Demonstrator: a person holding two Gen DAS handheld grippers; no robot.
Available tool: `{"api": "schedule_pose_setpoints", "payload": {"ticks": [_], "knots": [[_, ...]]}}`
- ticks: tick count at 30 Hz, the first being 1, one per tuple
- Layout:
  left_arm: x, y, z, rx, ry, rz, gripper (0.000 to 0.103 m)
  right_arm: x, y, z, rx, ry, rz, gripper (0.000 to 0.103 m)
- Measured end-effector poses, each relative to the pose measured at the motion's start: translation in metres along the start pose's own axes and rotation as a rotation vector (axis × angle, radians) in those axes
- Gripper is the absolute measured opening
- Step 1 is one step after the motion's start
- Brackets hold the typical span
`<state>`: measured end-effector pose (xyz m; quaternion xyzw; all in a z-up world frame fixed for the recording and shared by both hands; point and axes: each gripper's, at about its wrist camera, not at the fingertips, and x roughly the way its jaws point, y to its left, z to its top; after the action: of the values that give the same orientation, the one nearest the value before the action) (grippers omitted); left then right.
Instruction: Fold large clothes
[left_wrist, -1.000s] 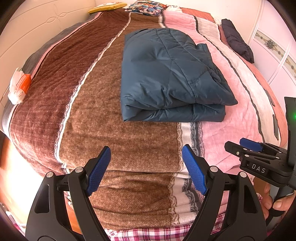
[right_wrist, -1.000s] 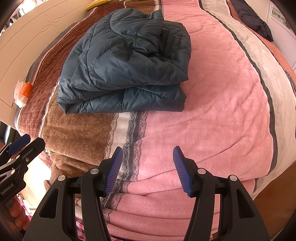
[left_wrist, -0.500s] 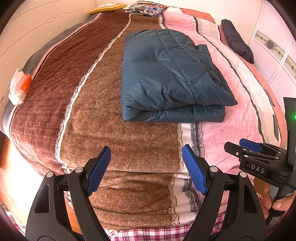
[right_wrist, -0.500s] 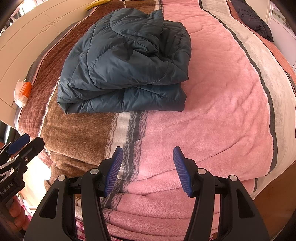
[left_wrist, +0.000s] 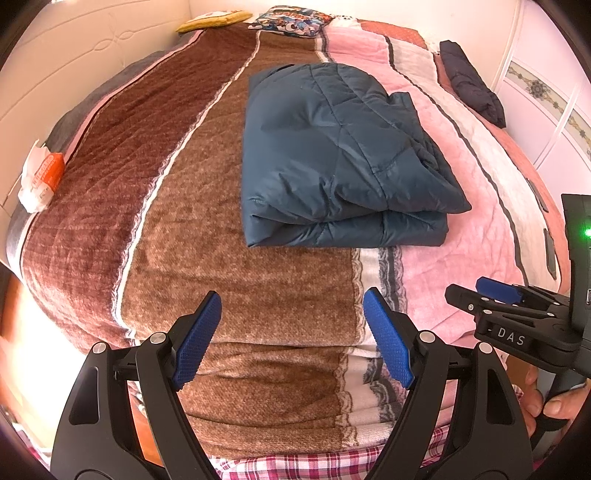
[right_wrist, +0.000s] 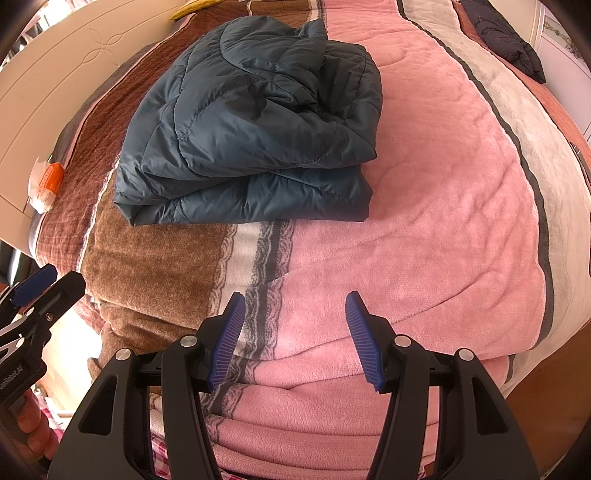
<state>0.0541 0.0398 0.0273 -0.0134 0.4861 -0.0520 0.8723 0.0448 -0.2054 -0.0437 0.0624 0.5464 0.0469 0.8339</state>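
A bed (left_wrist: 236, 295) under a striped brown and pink blanket (right_wrist: 443, 184) fills your view. Your left claw (left_wrist: 291, 332) and right claw (right_wrist: 293, 341) both gape wide, holding nothing, off the bed's near edge. Further up the bed lies the teal quilted jacket (left_wrist: 332, 158), folded into a thick bundle. It looks light, puffy and slippery: pinch the stacked near edge, not the top layer.

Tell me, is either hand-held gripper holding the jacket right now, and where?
Nothing is held. The left hand-held gripper and right hand-held gripper are open, short of the folded jacket.
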Motion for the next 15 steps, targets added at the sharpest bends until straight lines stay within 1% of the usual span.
{"api": "schedule_pose_setpoints", "payload": {"ticks": [15], "knots": [[-0.0037,-0.0009,-0.0016,-0.002,-0.013,0.004,0.079,0.0001,0.0007,-0.0005,0.001,0.000,0.000,0.057]]}}
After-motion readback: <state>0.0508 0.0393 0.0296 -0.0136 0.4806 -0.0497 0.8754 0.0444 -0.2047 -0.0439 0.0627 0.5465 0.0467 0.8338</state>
